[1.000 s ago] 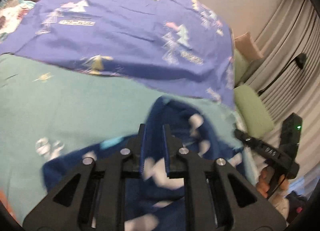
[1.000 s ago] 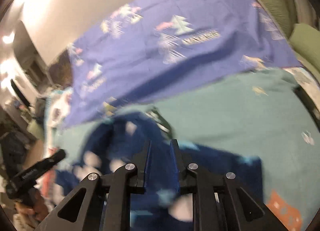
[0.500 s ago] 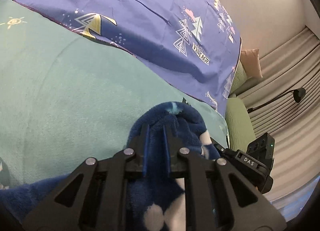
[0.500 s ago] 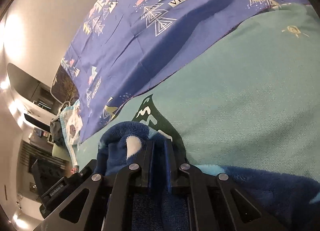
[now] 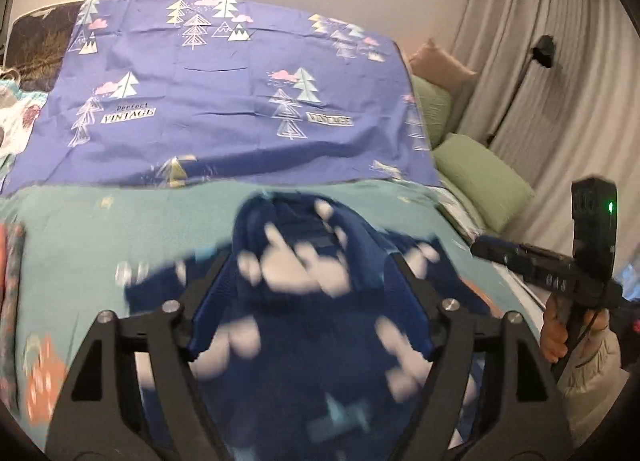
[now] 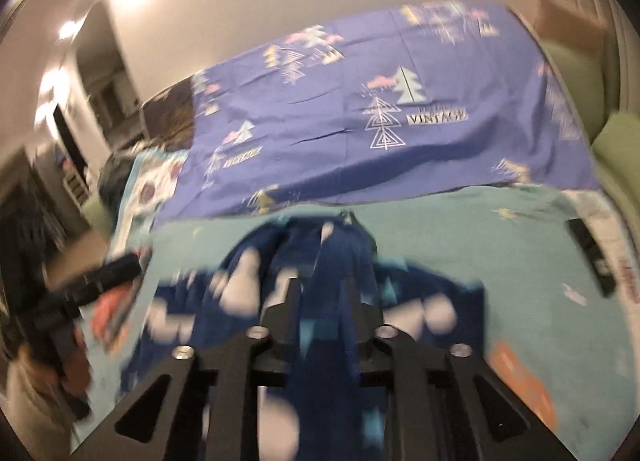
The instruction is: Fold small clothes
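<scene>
A dark blue fleece garment point(image 5: 312, 301) with white and light blue shapes lies bunched on the teal bedspread point(image 5: 100, 229). My left gripper point(image 5: 310, 281) stands wide open over it, with a fold of the fleece between its blue fingers. In the right wrist view the garment point(image 6: 328, 301) runs up between the fingers of my right gripper point(image 6: 328, 301), which is shut on it. The right gripper also shows in the left wrist view point(image 5: 552, 265), held in a hand. The left gripper shows blurred in the right wrist view point(image 6: 100, 273).
A purple sheet point(image 5: 224, 101) with tree prints covers the far half of the bed. Green cushions point(image 5: 480, 177) and a grey curtain point(image 5: 560, 61) are at the right. A black remote point(image 6: 592, 257) lies on the bedspread at the right. Orange prints point(image 5: 40, 373) mark the bedspread.
My left gripper has opened and let go of the fleece. Both grippers have pulled back and up from the bed, and the garment now lies more spread out.
</scene>
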The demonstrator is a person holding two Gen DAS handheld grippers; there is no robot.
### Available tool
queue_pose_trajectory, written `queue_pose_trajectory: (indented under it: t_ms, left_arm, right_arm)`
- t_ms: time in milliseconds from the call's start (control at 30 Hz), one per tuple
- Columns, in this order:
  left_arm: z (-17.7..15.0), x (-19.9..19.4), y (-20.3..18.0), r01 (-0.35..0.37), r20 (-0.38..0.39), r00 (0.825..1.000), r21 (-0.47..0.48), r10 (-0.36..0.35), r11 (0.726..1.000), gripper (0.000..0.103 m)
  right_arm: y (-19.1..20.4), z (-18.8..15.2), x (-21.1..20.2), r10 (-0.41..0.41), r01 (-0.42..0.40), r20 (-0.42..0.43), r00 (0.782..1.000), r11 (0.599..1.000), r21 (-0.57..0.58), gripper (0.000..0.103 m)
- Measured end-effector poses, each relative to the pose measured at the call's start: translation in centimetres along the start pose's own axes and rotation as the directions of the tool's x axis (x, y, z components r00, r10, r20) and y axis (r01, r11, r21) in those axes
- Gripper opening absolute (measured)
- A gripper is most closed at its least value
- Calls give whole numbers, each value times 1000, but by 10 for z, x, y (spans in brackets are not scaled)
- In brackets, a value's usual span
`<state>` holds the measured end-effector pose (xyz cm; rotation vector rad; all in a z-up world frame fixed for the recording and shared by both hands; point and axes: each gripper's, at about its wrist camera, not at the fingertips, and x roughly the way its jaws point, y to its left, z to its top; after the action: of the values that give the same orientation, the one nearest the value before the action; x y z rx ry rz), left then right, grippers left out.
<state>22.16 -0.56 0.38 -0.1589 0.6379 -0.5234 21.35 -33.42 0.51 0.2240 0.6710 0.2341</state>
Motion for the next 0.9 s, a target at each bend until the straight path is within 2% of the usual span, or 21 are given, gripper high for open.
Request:
queue_pose_trajectory:
  t_ms: [67, 100, 167, 200, 267, 300, 333, 367, 433, 500, 567, 700, 800, 900]
  left_arm:
    - [-29, -21, -2, 18, -8, 1000, -16, -18, 1000, 82]
    - [-48, -27, 0, 12, -18, 1000, -20, -12, 1000, 84]
    - [-76, -15, 6, -71, -97, 993, -42, 67, 997, 84]
    - [-89, -5, 10, -118, -150, 983, -47, 110, 992, 84]
    - [-117, 23, 22, -230, -285, 933, -12, 218, 973, 79]
    - [-123, 22, 20, -254, -283, 927, 16, 248, 967, 74]
    - [-122, 6, 13, -272, -251, 930, 21, 268, 962, 74]
    - [-120, -8, 8, -251, -231, 942, 5, 246, 968, 74]
    - [-113, -53, -4, -162, -139, 978, -25, 157, 987, 75]
    - [-115, -87, -11, -131, -80, 989, -29, 128, 991, 81]
    - [-126, -117, -14, -103, -40, 994, -33, 102, 994, 84]
    - [-166, -143, -21, -100, -64, 993, -21, 99, 995, 84]
    - [-193, -152, -35, -50, -102, 994, -13, 48, 999, 84]
    - [-221, -152, -59, 23, -166, 986, 7, -21, 1000, 84]
  right_arm:
    - [11, -31, -25, 14, -15, -21, 1000, 1000, -14, 41]
    - [12, -50, -36, 31, -31, -40, 999, 999, -6, 44]
    - [13, -89, -41, 72, -69, -107, 992, 997, 29, 45]
    - [10, -104, -38, 66, -58, -145, 987, 997, 55, 45]
    - [-4, -132, -19, -15, 47, -250, 968, 991, 124, 44]
    - [-10, -143, -12, -58, 103, -299, 952, 985, 137, 41]
    - [-14, -151, -17, -66, 119, -304, 950, 980, 158, 37]
    - [-11, -154, -29, -63, 114, -278, 958, 979, 171, 37]
    - [-5, -158, -67, -48, 79, -188, 981, 984, 161, 38]
    - [2, -163, -97, -70, 84, -121, 990, 989, 120, 39]
    - [8, -173, -120, -99, 106, -92, 991, 991, 78, 42]
    - [14, -205, -144, -84, 94, -111, 990, 992, 89, 43]
    - [22, -228, -161, -26, 35, -90, 996, 994, 106, 43]
    - [43, -243, -172, 20, -17, -92, 996, 999, 40, 43]
